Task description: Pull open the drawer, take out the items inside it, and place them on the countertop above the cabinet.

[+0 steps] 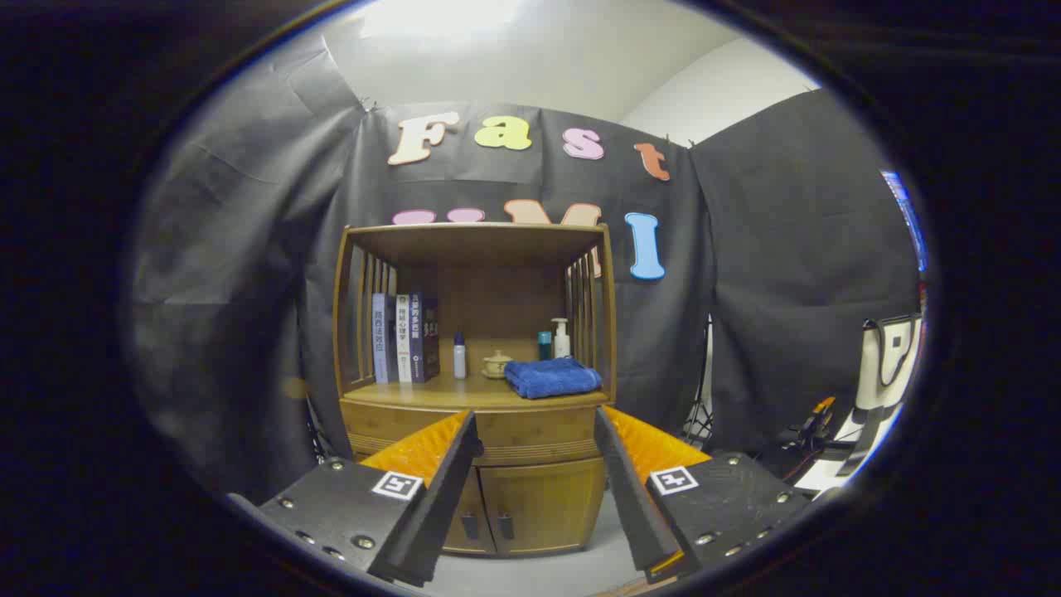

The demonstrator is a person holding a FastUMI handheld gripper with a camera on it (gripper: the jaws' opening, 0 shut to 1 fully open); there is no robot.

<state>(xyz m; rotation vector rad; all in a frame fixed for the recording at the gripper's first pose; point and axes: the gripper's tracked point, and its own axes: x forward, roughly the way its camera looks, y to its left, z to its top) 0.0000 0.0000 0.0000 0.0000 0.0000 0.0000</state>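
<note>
The wooden drawer (530, 433) sits shut beneath the countertop (477, 396), above the cabinet doors (530, 506).

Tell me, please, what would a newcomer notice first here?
The wooden cabinet stands beyond the open hand-held gripper, its drawer closed between the fingers. On its countertop lie a folded blue towel, with books to its left.

Tool-mounted, facing cabinet (477, 390) front, well back
</note>
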